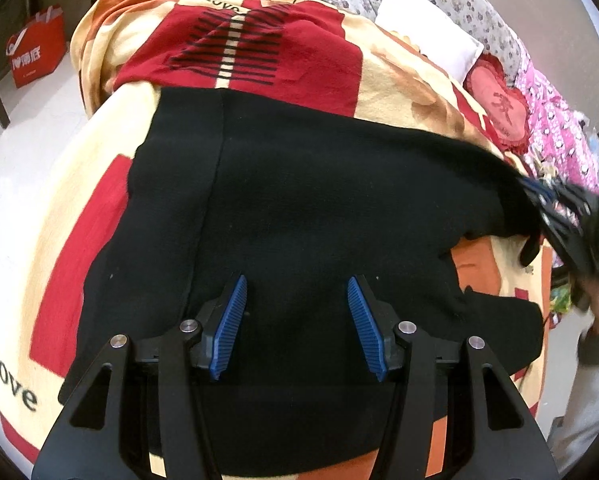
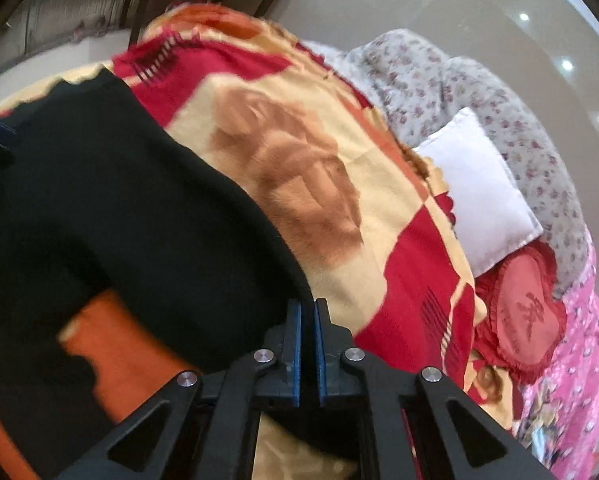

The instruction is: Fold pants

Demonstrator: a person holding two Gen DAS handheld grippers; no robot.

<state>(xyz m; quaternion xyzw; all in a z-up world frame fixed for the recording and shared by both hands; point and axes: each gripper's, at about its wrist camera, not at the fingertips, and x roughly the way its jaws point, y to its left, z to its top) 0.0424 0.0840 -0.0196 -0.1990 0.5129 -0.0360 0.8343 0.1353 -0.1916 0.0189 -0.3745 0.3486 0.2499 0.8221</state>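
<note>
The left claw (image 1: 296, 322) hangs low over the black knit pants (image 1: 299, 208), its blue ribbed pads (image 1: 230, 324) spread wide apart with nothing between them. The pants lie spread across a red, cream and orange patterned blanket (image 1: 399, 76) that covers the bed, one long seam running away from the camera on the left part of the cloth. At the pants' right edge the right claw (image 2: 308, 350) has its blue pads drawn nearly together, and black cloth sits in the narrow gap, so it grips the edge of the pants (image 2: 111, 200); from the left wrist view that same claw (image 1: 555, 208) shows blurred at the far right, with dark cloth drawn up to it. An orange patch of the blanket (image 2: 127, 344) shows below the raised cloth. Farther along the bed lie a red heart-shaped frilled cushion (image 2: 519, 312), then a white square pillow (image 2: 475, 188), beside a pink printed quilt (image 2: 571, 380) and a grey flowered quilt (image 2: 439, 76). Off the bed's far left corner a red paper shopping bag (image 1: 37, 50) stands on the pale floor (image 1: 31, 152).
</note>
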